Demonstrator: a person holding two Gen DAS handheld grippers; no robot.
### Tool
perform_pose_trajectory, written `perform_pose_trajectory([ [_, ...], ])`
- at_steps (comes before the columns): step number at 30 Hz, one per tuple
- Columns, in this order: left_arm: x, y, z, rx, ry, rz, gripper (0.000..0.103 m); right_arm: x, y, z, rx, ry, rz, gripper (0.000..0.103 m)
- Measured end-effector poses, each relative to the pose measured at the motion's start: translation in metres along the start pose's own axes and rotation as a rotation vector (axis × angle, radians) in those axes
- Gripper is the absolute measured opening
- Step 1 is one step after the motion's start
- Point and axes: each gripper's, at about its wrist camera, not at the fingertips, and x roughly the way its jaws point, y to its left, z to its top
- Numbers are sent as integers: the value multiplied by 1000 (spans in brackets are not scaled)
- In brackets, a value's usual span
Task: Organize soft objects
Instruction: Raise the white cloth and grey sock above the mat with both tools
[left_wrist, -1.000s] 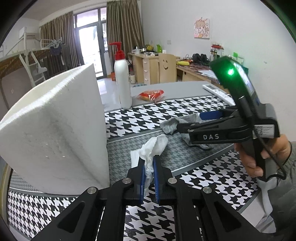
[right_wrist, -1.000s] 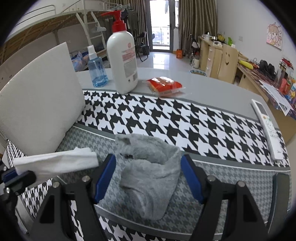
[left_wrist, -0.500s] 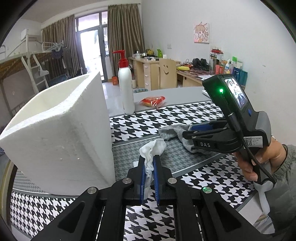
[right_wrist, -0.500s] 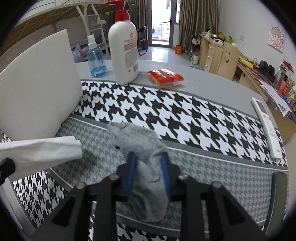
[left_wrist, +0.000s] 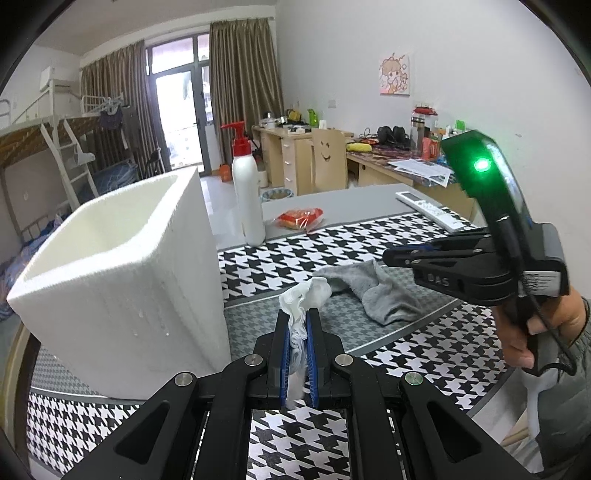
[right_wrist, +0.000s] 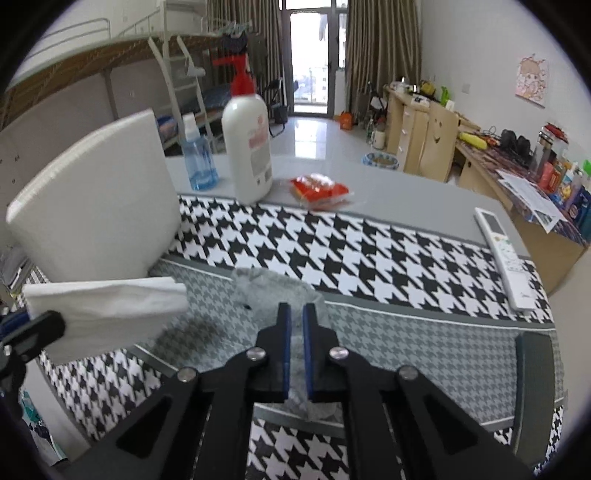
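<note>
Grey sock (right_wrist: 295, 369) is pinched between the right gripper (right_wrist: 296, 314) pads, which have just clamped onto it; most of it lies on the houndstooth mat (right_wrist: 369, 243). Lift straight, clear the foam box (left_wrist: 122, 273) rim, then release. Left gripper (left_wrist: 296, 321) holds a white tissue (left_wrist: 301, 299), jaws narrow.

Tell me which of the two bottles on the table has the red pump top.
The tall white bottle, standing on the grey table beside the snack packet. The other, the small blue bottle to its left, is clear blue with a pale spray cap.
</note>
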Motion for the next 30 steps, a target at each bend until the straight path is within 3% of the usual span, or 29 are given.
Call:
perform_pose_trajectory([
  [8,-5,-1,-1,6,-13,-2,9,9,2,-7,15,23,71,9],
  [11,-5,-1,-1,5,-13,-1,9,17,4,-8,10,40,62,27],
  [13,-6,0,-1,3,-16,-1,9,18,5,-10,1,28,50,54],
  [15,-6,0,-1,3,-17,-1,9,21,5,-10,5,19,47,59],
  [30,-6,3,-1,-3,-29,-19,9,58,5,-8,13,118,15,59],
])
